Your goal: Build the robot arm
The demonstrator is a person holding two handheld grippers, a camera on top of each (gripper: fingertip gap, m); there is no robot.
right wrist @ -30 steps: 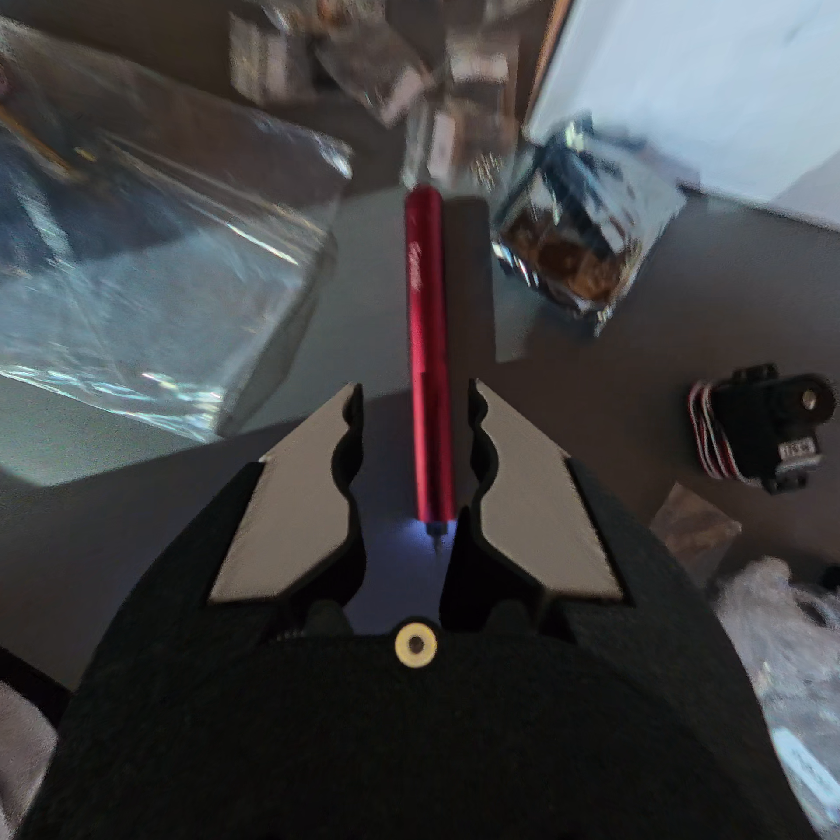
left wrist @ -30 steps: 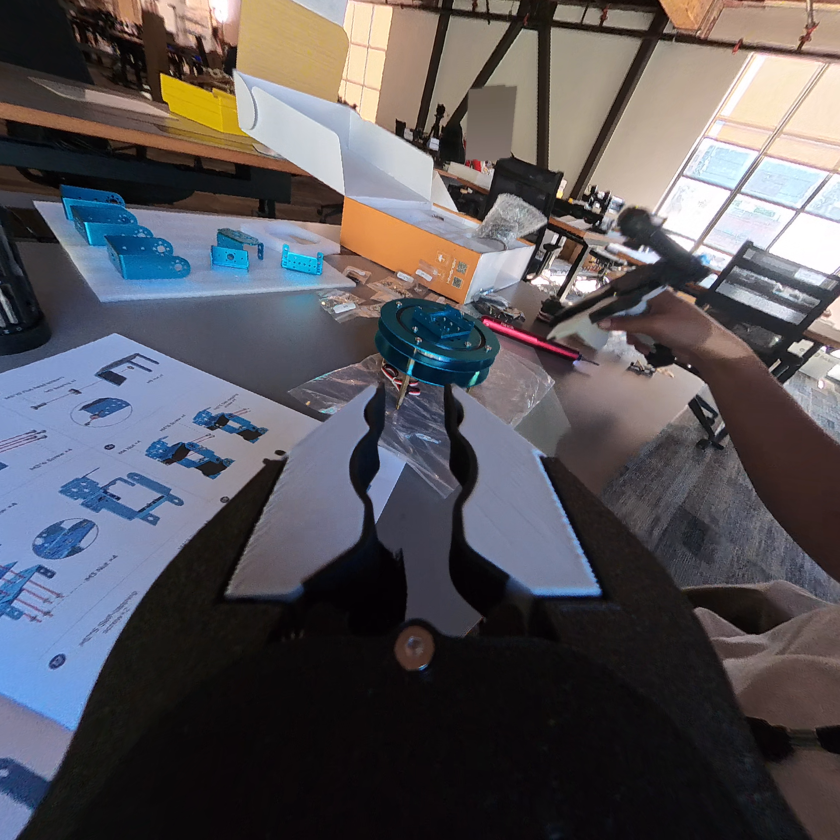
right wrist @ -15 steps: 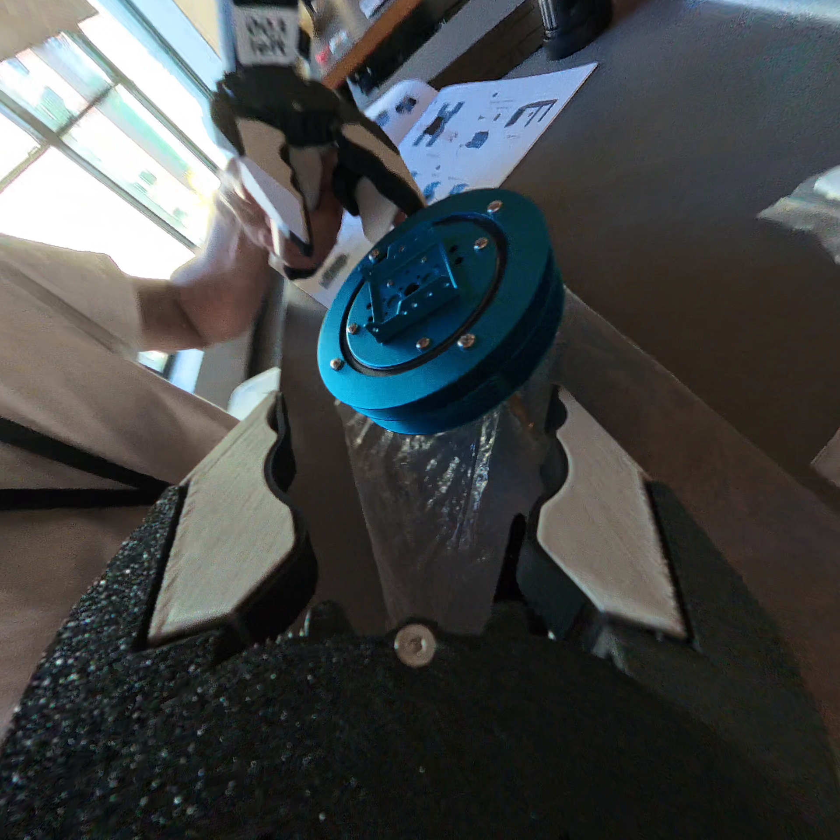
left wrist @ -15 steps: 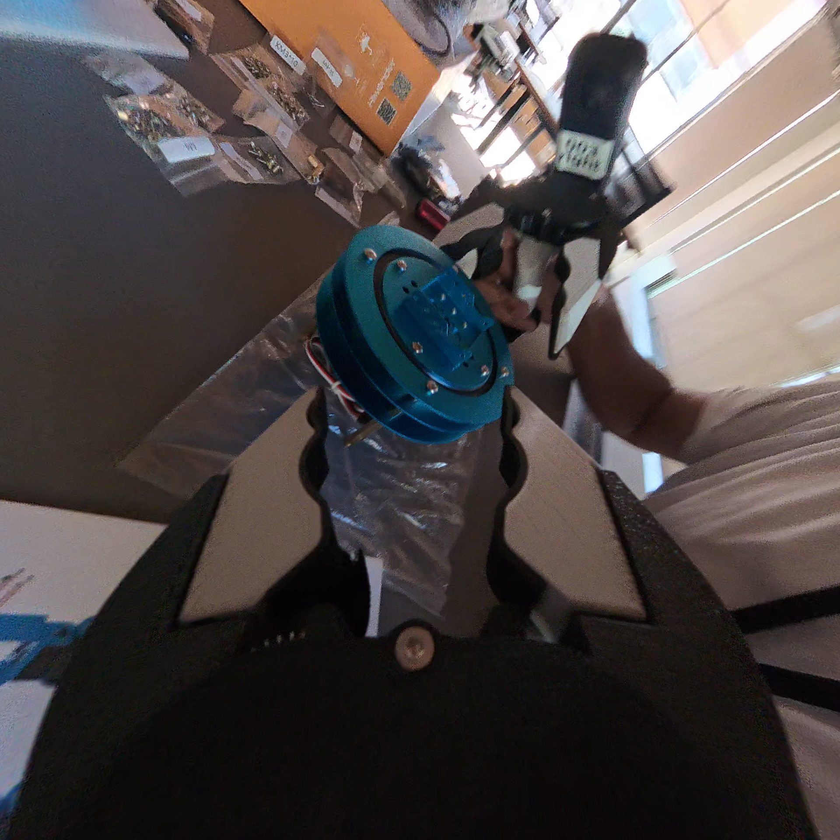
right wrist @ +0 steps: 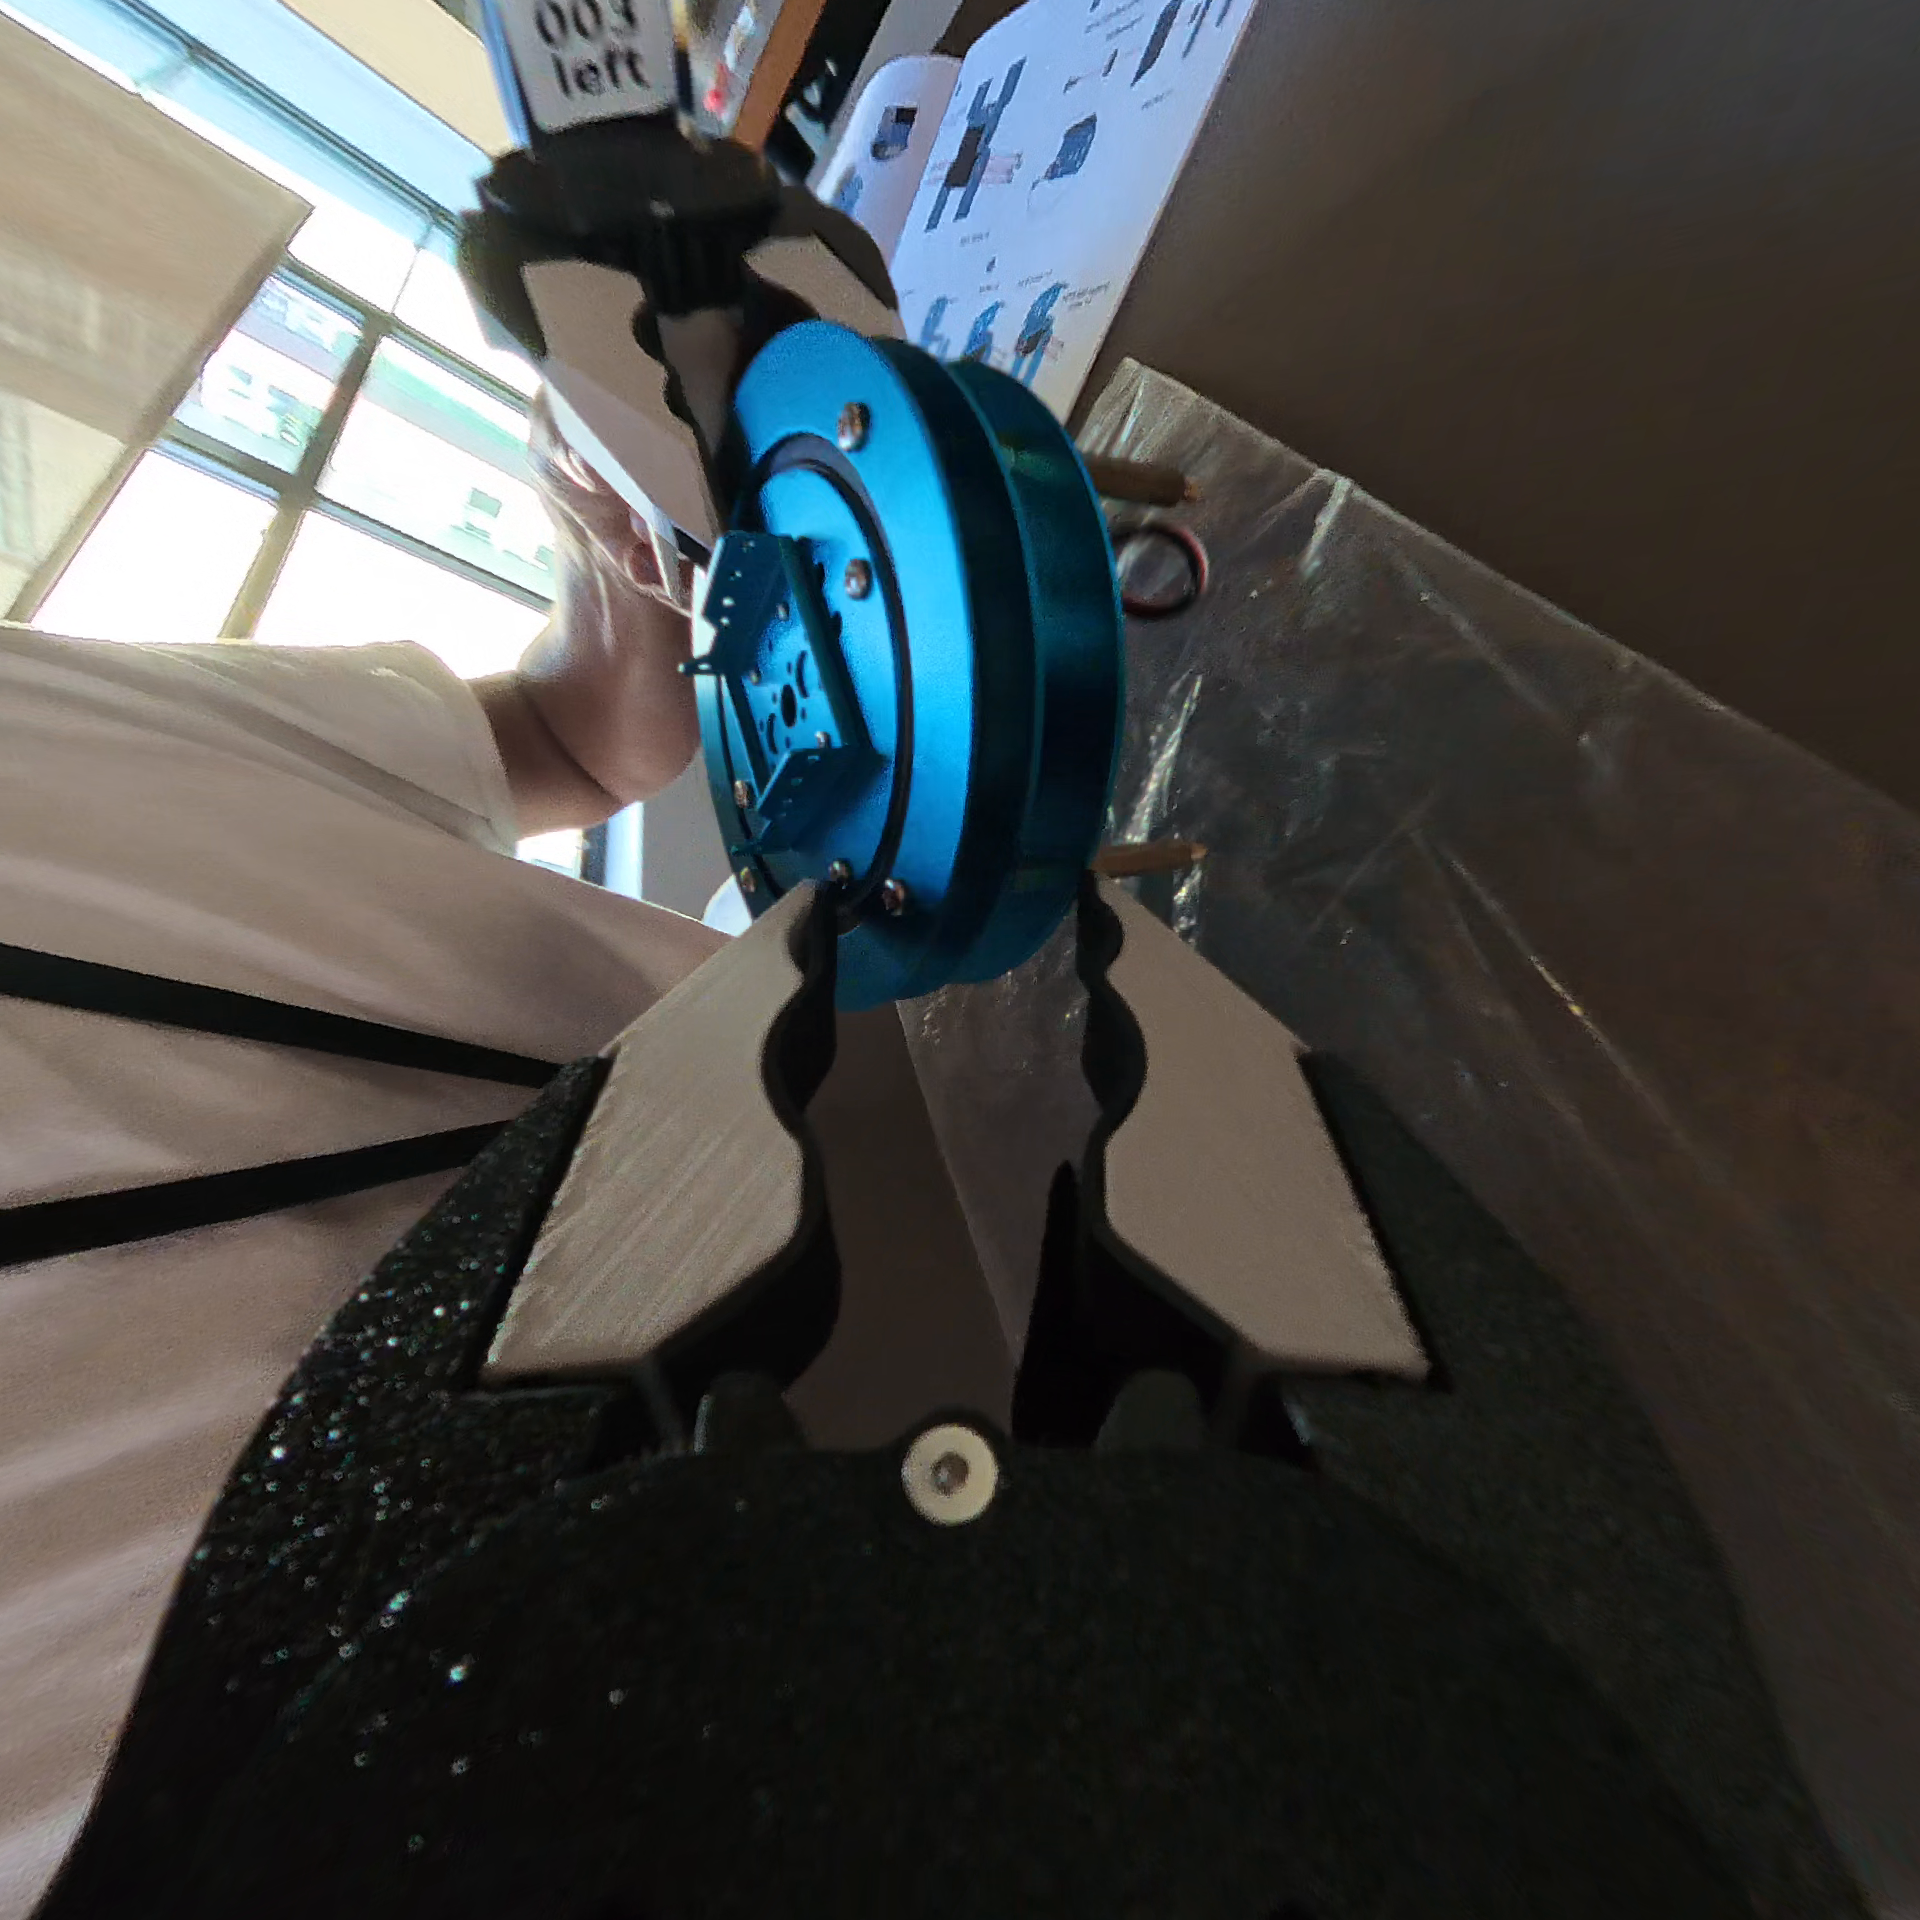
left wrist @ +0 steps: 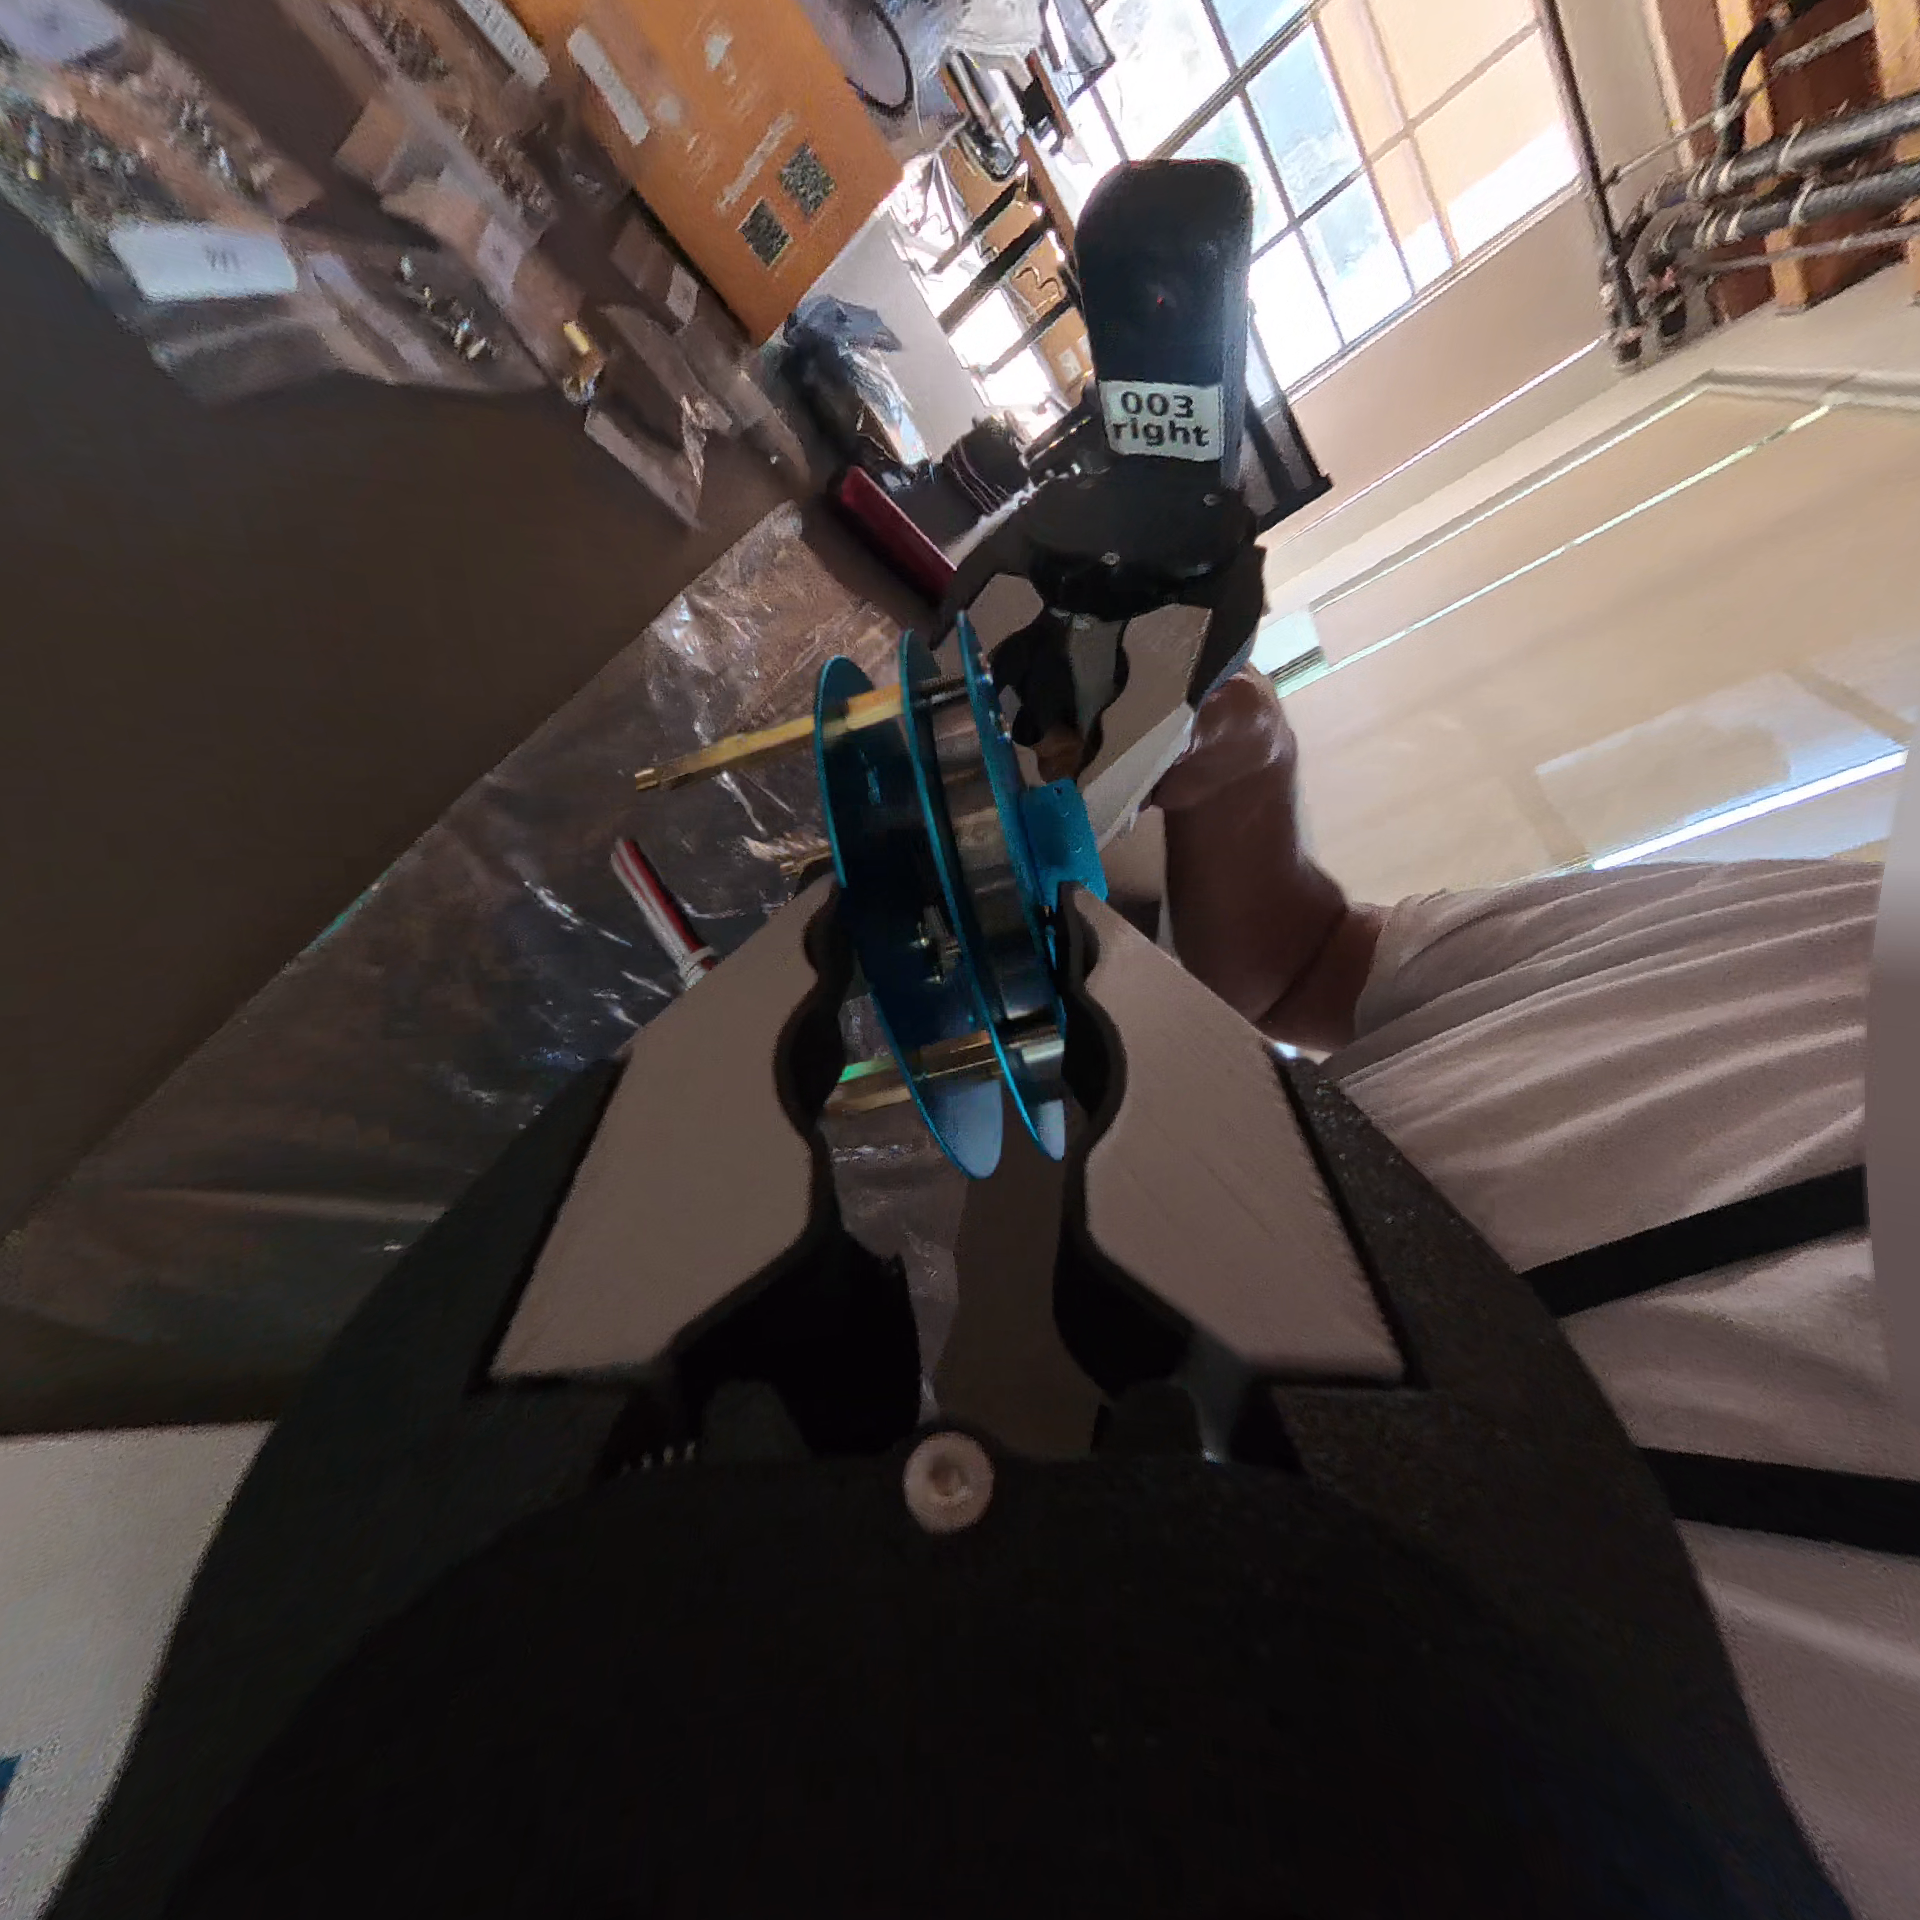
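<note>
Sunlit workshop windows fill the upper right of the left wrist view, above a dark table point(left wrist: 312, 623) strewn with small parts bags point(left wrist: 343, 229) and an orange box point(left wrist: 717, 135). A blue disc assembly point(left wrist: 935, 914), stacked round plates on brass standoffs point(left wrist: 748, 753) with a small blue bracket point(left wrist: 1060, 831) on one face, stands on edge at the centre of both views. The left gripper point(left wrist: 951, 904) has its jaws narrowed around the disc stack, one fingertip against each face. The right gripper point(right wrist: 940, 894) sits at the opposite rim, jaws partway open and straddling the plates; whether they press on them I cannot tell. Clear plastic wrap point(right wrist: 1455, 831) lies on the table behind, and a printed instruction sheet point(right wrist: 1039, 156) shows at top centre of the right wrist view. Holding it well seems to call for squeezing flat faces rather than the standoffs or bracket, keeping both grips square so the plates do not twist.
</note>
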